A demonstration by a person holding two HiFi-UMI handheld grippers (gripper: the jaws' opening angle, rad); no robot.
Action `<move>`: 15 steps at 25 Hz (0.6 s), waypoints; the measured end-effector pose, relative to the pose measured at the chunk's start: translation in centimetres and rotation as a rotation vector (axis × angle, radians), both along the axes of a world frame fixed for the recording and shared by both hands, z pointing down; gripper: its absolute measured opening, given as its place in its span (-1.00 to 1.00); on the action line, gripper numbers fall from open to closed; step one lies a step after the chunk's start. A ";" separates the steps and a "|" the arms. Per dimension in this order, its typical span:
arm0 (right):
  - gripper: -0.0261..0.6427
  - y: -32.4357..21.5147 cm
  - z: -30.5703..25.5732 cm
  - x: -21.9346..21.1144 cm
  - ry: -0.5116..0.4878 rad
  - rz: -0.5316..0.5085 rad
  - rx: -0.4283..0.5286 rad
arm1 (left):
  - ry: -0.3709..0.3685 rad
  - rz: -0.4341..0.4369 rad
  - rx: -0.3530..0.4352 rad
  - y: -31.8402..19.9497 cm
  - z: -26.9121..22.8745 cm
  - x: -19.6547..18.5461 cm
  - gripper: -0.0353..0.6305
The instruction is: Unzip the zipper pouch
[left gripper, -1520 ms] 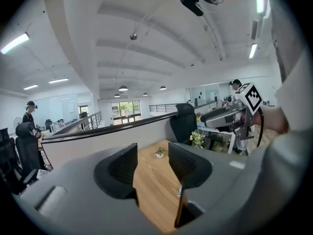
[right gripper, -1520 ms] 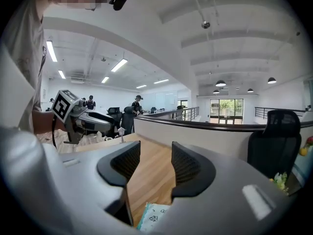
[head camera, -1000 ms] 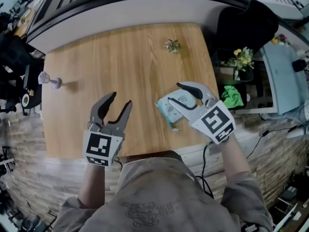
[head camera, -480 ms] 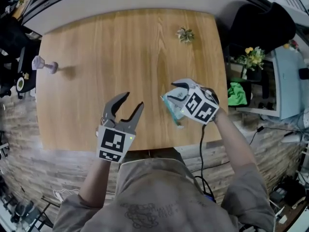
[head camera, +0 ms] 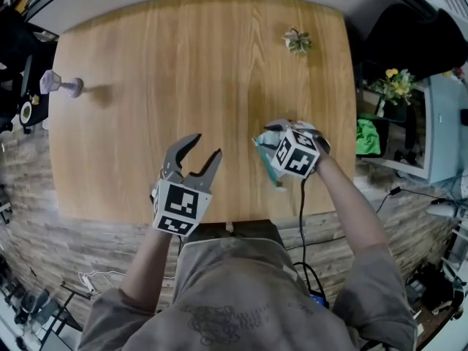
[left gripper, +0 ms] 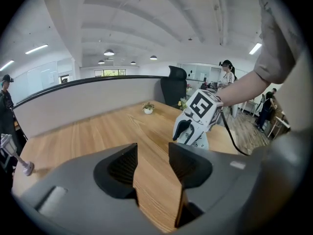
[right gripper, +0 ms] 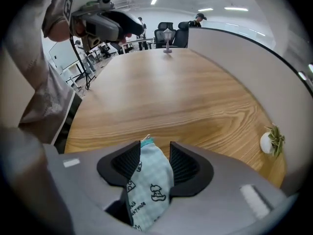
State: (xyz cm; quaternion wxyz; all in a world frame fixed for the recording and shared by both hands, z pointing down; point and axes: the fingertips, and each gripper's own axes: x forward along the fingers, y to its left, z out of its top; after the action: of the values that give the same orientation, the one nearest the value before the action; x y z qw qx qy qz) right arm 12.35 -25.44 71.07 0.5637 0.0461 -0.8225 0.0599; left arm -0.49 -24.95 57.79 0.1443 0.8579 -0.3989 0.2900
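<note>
Pouch [right gripper: 149, 185] of soft checked cloth sits pinched in right gripper [right gripper: 154, 147]; left gripper [left gripper: 152, 151] spread above wood-grain table [head camera: 183, 64].

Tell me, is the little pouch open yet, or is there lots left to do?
Not open yet. Done: the right gripper is shut on the blue checked pouch, so it is grabbed. In hand: the left gripper is open and empty, apart from the pouch, above the table. Left: take what looks like the zipper pull and slide it; no opening shows along the pouch so far.
</note>
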 end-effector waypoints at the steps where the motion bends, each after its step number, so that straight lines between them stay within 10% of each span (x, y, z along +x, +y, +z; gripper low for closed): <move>1: -0.33 0.0 0.7 0.2 0.017 -0.009 -0.007 | -0.001 0.003 -0.007 0.1 0.4 0.1 -0.32; 15: -0.65 1.9 3.0 -0.2 0.009 -0.144 -0.046 | -0.021 0.021 -0.068 2.4 3.4 0.7 -0.32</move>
State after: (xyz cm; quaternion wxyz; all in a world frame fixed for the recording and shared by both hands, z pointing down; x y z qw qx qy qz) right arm 12.13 -23.54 74.04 0.5713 -0.0257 -0.8195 0.0380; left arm 0.21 -22.55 61.16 0.1660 0.8535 -0.3813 0.3138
